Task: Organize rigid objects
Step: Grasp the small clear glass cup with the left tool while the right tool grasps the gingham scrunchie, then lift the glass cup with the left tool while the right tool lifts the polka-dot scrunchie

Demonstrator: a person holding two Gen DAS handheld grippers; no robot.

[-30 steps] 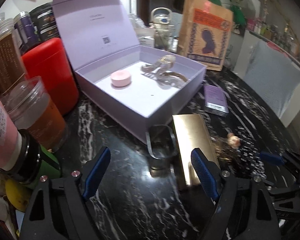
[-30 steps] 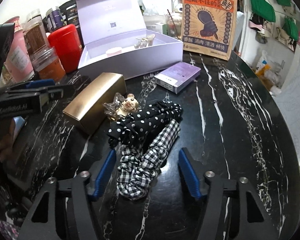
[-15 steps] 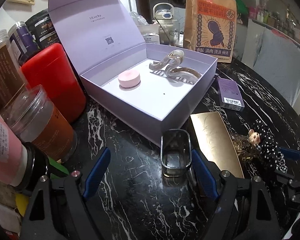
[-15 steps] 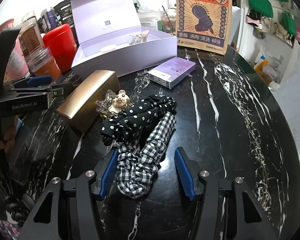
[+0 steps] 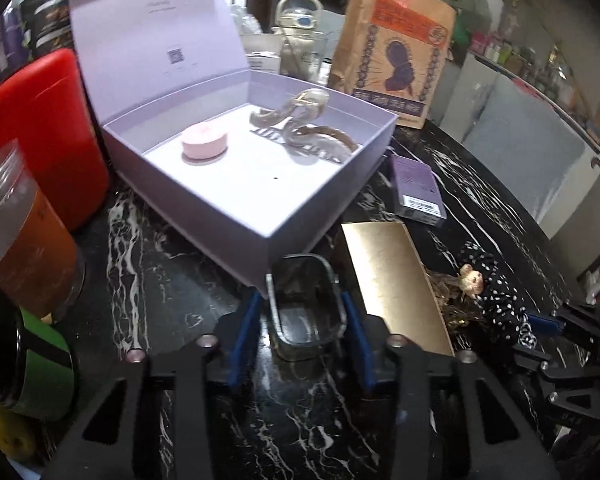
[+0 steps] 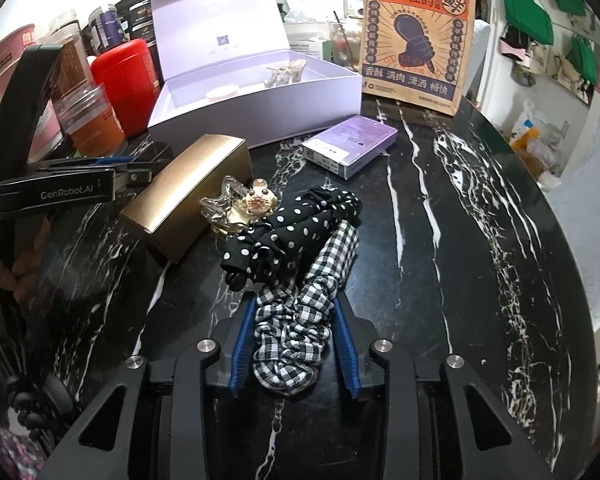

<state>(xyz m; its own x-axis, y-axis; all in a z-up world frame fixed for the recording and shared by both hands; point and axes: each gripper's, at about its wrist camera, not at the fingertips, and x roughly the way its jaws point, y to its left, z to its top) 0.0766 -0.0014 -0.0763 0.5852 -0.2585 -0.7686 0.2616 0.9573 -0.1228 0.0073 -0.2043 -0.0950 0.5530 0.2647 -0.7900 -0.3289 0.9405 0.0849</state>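
I'm clamping my left gripper [image 5: 302,330] on the clear rectangular hair clip [image 5: 306,306] beside the lavender box [image 5: 260,216], already holding a pink compact [image 5: 204,144] and claw clip [image 5: 300,128]; my right gripper [image 6: 294,344] is closing around the gingham scrunchie [image 6: 296,320]. The gold case [image 6: 188,196] is still waiting.

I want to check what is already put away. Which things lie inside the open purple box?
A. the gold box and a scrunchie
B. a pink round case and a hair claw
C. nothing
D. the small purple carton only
B: inside the purple box lie a pink round case and a hair claw.
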